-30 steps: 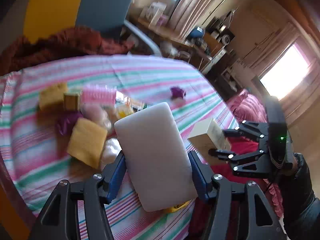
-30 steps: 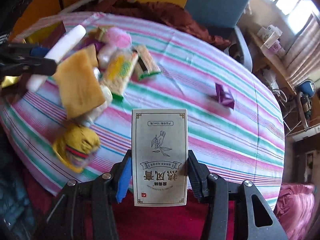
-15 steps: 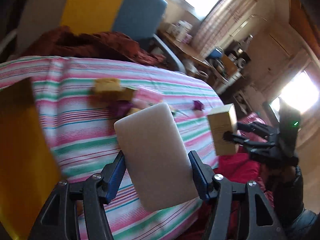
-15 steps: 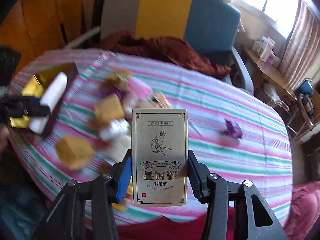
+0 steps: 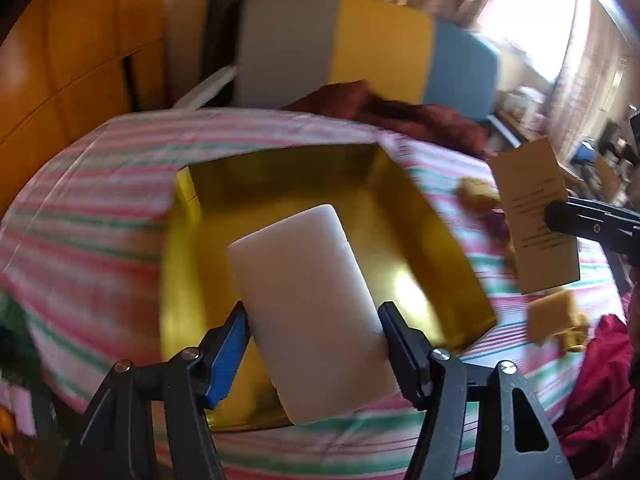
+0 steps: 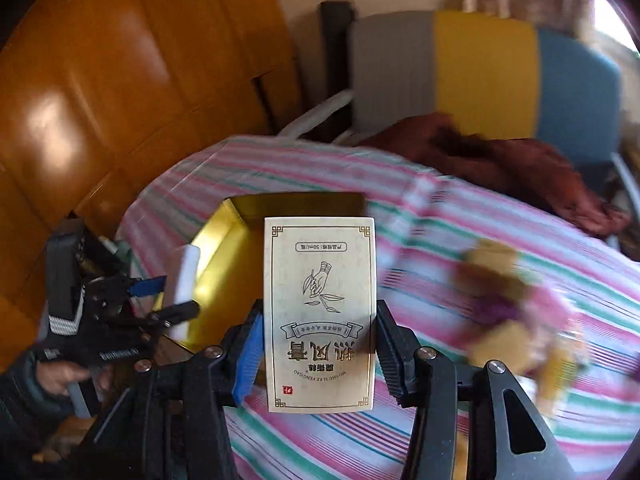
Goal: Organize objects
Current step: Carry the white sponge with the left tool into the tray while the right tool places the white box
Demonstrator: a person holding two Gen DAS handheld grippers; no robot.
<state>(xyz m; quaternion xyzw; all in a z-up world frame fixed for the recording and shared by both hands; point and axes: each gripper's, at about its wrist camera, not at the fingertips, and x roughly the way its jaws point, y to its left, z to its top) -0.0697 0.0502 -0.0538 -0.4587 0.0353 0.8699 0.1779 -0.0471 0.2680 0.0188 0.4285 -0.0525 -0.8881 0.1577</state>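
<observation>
Left gripper now hangs over the gold box, jaws opening around my white block; right gripper clamps the carton, next in.

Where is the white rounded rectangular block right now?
In the left wrist view, the white rounded rectangular block sits between the left gripper fingers, whose jaws are opening, above the open gold-lined box on the striped tablecloth.
</observation>
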